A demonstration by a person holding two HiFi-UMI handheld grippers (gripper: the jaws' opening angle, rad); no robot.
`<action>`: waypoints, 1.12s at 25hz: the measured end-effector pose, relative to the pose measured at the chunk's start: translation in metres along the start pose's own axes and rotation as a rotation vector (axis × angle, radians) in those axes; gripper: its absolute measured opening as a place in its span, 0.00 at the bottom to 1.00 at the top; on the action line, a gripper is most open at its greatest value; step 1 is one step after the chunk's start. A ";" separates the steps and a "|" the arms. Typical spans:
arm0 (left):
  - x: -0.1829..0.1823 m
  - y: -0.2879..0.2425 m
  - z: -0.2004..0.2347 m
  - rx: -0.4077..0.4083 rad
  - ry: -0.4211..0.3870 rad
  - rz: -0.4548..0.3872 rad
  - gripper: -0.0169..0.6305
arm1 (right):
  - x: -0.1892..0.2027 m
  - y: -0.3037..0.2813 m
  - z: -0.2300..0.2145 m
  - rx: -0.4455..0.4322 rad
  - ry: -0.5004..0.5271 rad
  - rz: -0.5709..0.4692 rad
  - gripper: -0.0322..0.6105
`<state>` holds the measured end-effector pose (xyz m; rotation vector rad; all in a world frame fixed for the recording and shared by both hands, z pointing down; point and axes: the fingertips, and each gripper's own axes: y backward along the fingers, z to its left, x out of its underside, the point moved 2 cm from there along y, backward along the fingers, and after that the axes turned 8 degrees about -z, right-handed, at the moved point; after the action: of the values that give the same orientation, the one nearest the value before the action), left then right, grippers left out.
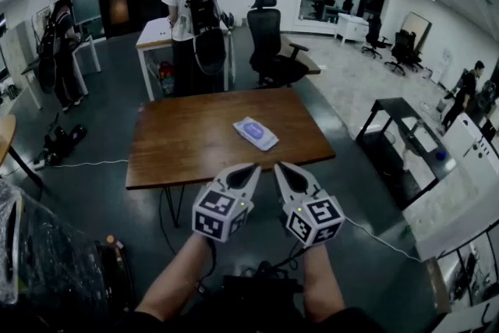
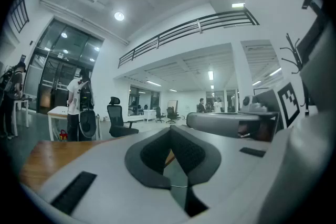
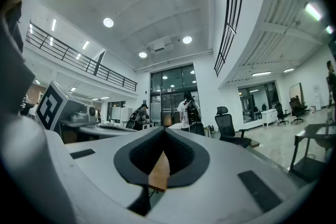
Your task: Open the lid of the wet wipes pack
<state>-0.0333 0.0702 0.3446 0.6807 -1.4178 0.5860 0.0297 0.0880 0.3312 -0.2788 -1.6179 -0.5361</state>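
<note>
The wet wipes pack (image 1: 256, 132) is a flat white and lilac packet lying on the brown wooden table (image 1: 179, 144), right of its middle, lid down. Both grippers hang level in the air just short of the table's near edge, side by side, with the pack ahead of them and apart. My left gripper (image 1: 251, 167) is shut with nothing in it, its dark pads meeting at the tip (image 2: 170, 132). My right gripper (image 1: 279, 166) is shut and empty too (image 3: 164, 132). The pack shows in neither gripper view; only a sliver of table shows between each pair of jaws.
A person with a backpack (image 1: 189, 19) stands at a white table behind the wooden one, next to a black office chair (image 1: 273, 43). Another person (image 1: 61, 51) stands far left. A black desk (image 1: 398, 129) is at the right. Cables lie on the floor.
</note>
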 end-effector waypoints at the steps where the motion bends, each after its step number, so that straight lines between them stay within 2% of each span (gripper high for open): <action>1: -0.001 0.000 0.000 -0.001 -0.006 0.000 0.04 | -0.001 0.000 0.000 -0.001 0.000 -0.002 0.07; 17: 0.003 -0.011 -0.004 -0.005 -0.018 0.025 0.04 | 0.003 0.001 -0.013 -0.006 -0.005 0.017 0.07; 28: 0.020 -0.067 0.024 -0.050 -0.021 0.068 0.04 | 0.017 -0.038 -0.060 -0.059 -0.028 0.029 0.07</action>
<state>0.0003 0.0059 0.3599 0.6023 -1.4748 0.5954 0.0620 0.0235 0.3438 -0.3545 -1.6242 -0.5604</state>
